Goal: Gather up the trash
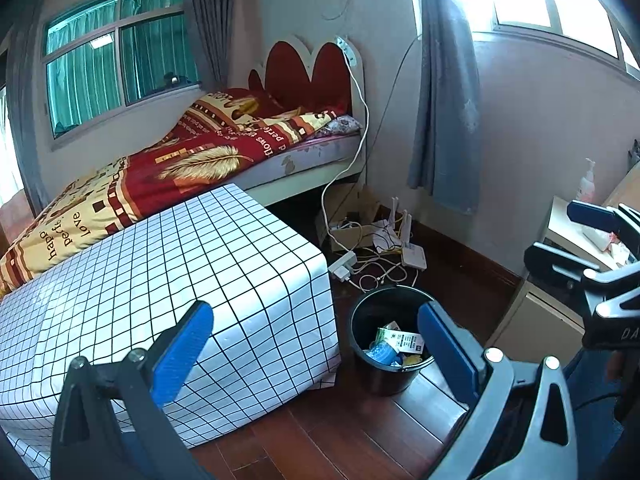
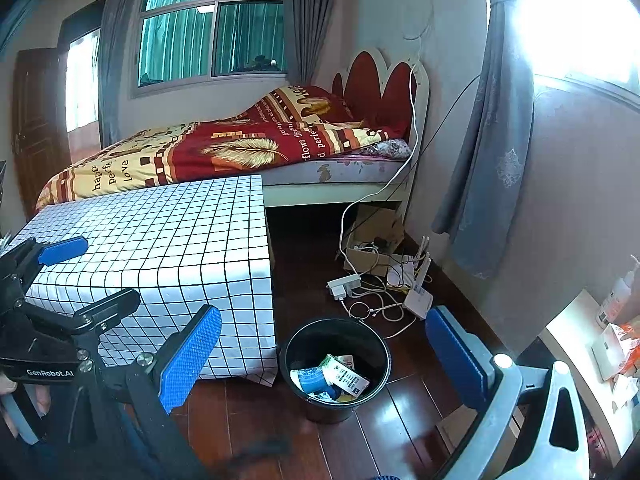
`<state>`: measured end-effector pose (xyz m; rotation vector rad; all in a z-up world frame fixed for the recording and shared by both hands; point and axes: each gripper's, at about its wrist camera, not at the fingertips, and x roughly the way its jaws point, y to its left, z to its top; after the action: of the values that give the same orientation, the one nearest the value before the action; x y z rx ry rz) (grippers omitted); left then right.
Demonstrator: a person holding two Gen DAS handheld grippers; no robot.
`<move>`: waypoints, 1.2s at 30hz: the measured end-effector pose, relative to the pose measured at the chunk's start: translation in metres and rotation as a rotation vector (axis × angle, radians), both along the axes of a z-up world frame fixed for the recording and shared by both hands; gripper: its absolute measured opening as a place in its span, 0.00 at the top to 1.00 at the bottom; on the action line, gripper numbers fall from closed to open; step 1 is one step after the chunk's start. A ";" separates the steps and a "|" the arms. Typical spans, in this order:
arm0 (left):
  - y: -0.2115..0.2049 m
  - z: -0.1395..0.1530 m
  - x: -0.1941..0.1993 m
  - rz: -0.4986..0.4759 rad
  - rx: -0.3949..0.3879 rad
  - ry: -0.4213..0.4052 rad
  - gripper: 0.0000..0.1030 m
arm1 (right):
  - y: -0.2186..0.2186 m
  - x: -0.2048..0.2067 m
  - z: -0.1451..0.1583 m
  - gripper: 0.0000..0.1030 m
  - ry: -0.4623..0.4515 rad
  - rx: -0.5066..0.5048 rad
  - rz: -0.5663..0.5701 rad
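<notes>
A black bin [image 1: 382, 380] stands on the wooden floor beside the table's corner, holding trash [image 1: 396, 344]: a blue cup, green-white cartons and a labelled packet. My left gripper [image 1: 316, 344] hangs open and empty above floor level, its right pad [image 1: 444, 344] in front of the bin. In the right wrist view the same bin [image 2: 332, 410] and trash [image 2: 336, 380] lie between the wide-open fingers of my right gripper [image 2: 326, 356]. Each gripper shows in the other's view, open with nothing held: the right gripper [image 1: 550, 232], the left gripper [image 2: 112, 270].
A low table with a checked white cloth [image 1: 160, 272] [image 2: 160, 248] fills the left. Behind it is a bed [image 1: 192, 160]. Cables, a power strip [image 2: 344, 282], a router [image 2: 418, 300] and a cardboard box [image 2: 374, 240] litter the floor. A desk [image 2: 576, 340] with packets stands at right.
</notes>
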<state>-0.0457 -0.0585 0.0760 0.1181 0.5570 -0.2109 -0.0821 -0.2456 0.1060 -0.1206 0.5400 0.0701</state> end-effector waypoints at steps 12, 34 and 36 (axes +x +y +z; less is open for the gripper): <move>0.002 0.001 0.002 -0.008 0.001 0.003 0.00 | -0.003 0.002 -0.001 0.00 0.002 0.001 -0.004; 0.001 0.000 0.002 -0.018 0.002 -0.002 0.00 | -0.001 0.001 -0.005 0.00 0.005 0.001 0.005; 0.001 0.000 0.001 -0.022 0.002 -0.007 0.00 | 0.000 0.001 -0.006 0.00 0.006 0.001 0.006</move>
<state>-0.0447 -0.0573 0.0755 0.1265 0.5489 -0.2311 -0.0809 -0.2459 0.0998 -0.1212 0.5459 0.0770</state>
